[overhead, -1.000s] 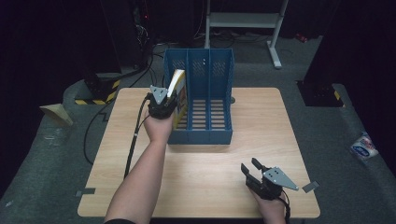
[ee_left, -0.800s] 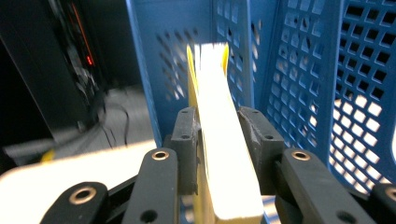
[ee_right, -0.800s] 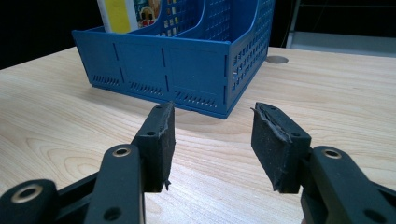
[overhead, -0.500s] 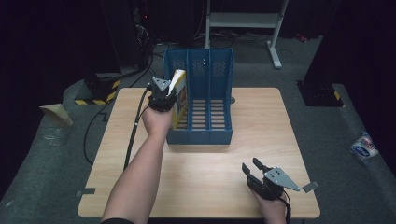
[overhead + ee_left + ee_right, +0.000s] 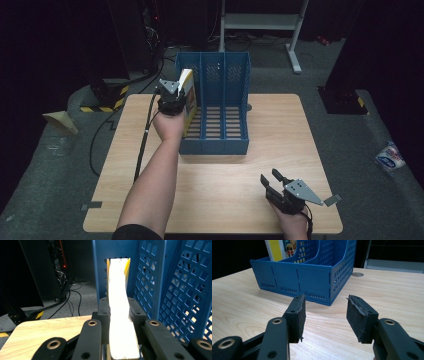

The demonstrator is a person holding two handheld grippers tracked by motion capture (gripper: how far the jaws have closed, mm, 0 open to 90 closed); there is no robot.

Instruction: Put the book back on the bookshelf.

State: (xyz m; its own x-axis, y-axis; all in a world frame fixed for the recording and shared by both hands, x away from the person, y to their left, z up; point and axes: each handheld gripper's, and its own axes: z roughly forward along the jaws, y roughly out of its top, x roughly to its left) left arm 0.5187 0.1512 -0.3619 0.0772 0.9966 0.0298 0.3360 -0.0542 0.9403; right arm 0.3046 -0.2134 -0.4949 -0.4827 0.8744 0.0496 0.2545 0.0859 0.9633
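The left gripper (image 5: 176, 95) is clamped on a yellow-covered book (image 5: 120, 315), its pads pressing the white page edge from both sides; the jaws have just been closing onto it. The book stands on edge straight ahead of this gripper, at the leftmost compartment of the blue file rack (image 5: 215, 145), whose perforated dividers rise just to the gripper's right in the left gripper view. The rack sits on the wooden surface (image 5: 240, 180), well ahead and to the left of the right gripper (image 5: 272, 181). That gripper rests low over the surface near its front edge, jaws parted with nothing between the pads, pointing toward the rack's near corner (image 5: 329, 290).
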